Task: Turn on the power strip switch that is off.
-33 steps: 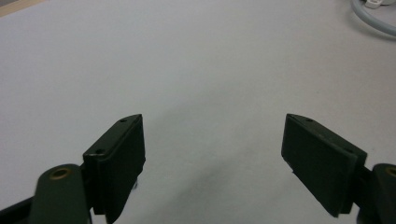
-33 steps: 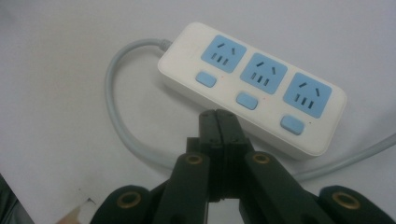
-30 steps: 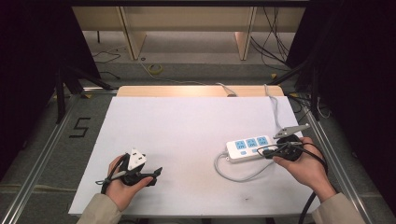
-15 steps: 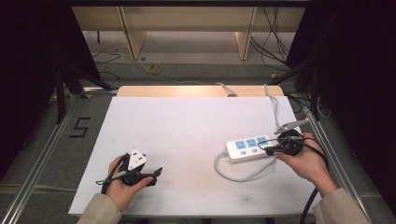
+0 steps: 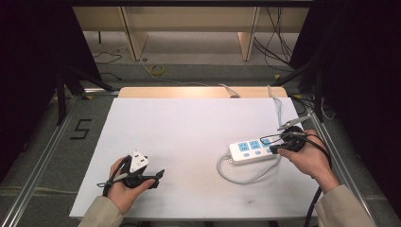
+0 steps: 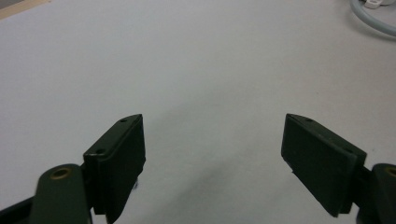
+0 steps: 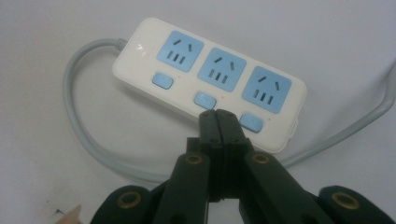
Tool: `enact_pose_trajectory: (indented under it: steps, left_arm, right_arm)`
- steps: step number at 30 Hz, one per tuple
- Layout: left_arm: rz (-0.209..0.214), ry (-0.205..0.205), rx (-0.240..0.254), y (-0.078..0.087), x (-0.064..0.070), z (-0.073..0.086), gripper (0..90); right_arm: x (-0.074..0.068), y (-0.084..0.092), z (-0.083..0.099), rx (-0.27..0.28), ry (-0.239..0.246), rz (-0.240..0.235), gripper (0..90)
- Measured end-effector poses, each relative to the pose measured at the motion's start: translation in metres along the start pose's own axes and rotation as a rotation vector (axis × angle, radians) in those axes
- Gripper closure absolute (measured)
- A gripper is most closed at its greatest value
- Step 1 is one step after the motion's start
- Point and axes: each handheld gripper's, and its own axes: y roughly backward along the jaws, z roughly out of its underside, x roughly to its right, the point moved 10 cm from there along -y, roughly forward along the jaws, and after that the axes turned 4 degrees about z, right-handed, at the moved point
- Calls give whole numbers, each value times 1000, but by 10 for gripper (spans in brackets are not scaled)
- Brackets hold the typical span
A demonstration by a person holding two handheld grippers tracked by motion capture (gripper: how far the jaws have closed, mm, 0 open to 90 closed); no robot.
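Observation:
A white power strip (image 5: 253, 150) with three blue sockets and three blue buttons lies flat on the right part of the white table (image 5: 189, 127). Its grey cable (image 5: 236, 177) loops toward the front. My right gripper (image 5: 273, 147) is shut with nothing between its jaws. In the right gripper view its tips (image 7: 217, 116) sit at the near edge of the power strip (image 7: 224, 70), between the middle and right buttons; contact cannot be told. My left gripper (image 5: 156, 177) rests low at the front left, open and holding nothing, its jaws (image 6: 212, 158) wide over bare table.
A second grey cable (image 5: 276, 106) runs from the strip's right end off the table's far edge. A wooden board (image 5: 198, 92) lines that far edge. Metal rails (image 5: 45, 156) flank the table. Loose cables and a yellow ring (image 5: 157, 70) lie on the floor beyond.
My right gripper has shifted slightly toward the far side over the strip's right end, still shut. The left hand has kept still.

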Motion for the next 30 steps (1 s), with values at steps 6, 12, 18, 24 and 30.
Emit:
enact_pose_trajectory:
  steps: [6,12,18,24,30]
  left_arm:
    - [-1,-1,-2,0,0,0,216]
    - [-2,-1,1,0,0,0,217]
    - [-4,-5,2,0,0,-1,217]
    - [-5,-6,1,0,0,-1,218]
    - [-5,-7,1,1,0,-1,218]
  right_arm:
    - [5,-1,-2,-10,-8,10,900]
    - [9,-3,-4,-22,-17,18,900]
    - [13,-6,-5,-37,-25,25,900]
    - [16,-8,-7,-48,-32,30,900]
    - [19,-10,-9,-57,-35,36,900]
